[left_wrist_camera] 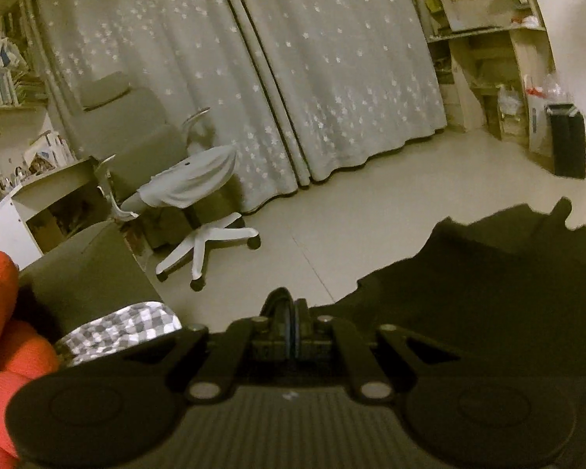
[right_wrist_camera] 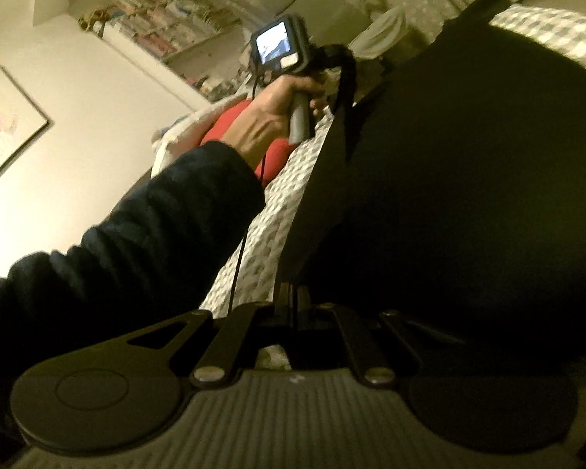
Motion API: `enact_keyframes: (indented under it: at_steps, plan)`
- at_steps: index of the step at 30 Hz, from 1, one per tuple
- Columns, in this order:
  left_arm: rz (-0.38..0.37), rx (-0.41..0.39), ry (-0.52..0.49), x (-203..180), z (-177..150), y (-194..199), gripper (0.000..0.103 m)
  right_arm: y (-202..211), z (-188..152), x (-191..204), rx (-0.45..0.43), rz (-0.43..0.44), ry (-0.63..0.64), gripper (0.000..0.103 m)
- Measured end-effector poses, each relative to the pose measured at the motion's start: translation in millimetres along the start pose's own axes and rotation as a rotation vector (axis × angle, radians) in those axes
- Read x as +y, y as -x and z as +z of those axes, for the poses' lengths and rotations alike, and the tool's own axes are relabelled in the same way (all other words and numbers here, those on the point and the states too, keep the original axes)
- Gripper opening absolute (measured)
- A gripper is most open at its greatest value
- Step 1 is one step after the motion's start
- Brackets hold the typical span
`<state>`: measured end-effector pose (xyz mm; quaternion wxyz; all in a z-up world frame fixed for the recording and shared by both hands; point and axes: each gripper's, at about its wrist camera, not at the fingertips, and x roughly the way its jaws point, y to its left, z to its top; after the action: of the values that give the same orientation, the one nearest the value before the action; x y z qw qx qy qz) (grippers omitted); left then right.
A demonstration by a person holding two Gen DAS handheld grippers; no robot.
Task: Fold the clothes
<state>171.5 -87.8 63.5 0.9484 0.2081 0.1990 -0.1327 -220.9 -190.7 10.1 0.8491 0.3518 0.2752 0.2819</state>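
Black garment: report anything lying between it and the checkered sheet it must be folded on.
Nothing visible does. The black garment, pinched by the left gripper and right gripper, hangs over the checkered sheet; the red item lies clear, beyond the garment's edge.

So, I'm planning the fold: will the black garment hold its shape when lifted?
Probably not. The black cloth garment drapes limply between both shut claws and hangs in soft, ragged edges, so it's likely floppy, light, and apt to sag.
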Motion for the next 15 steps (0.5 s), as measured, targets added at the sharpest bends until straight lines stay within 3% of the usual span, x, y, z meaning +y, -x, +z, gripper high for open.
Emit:
enact_keyframes:
  at_steps: [5, 8, 11, 13, 15]
  plan:
    - [0.029, -0.004, 0.047, -6, 1, 0, 0.002, 18, -6, -3, -0.092, 0.022, -0.034, 0.002]
    - [0.06, 0.024, 0.052, -15, 0, -7, 0.002, 19, -12, 1, -0.12, -0.016, -0.032, 0.002]
    - [0.041, 0.068, 0.093, -18, -4, -12, 0.007, 4, -16, 7, -0.053, -0.127, 0.011, 0.002]
    - [0.026, 0.096, 0.107, -16, -6, -9, 0.008, -6, -18, 6, -0.007, -0.149, 0.007, 0.002]
    - [0.018, 0.09, 0.107, -9, -5, -2, 0.023, -12, -19, 11, 0.018, -0.161, 0.025, 0.002]
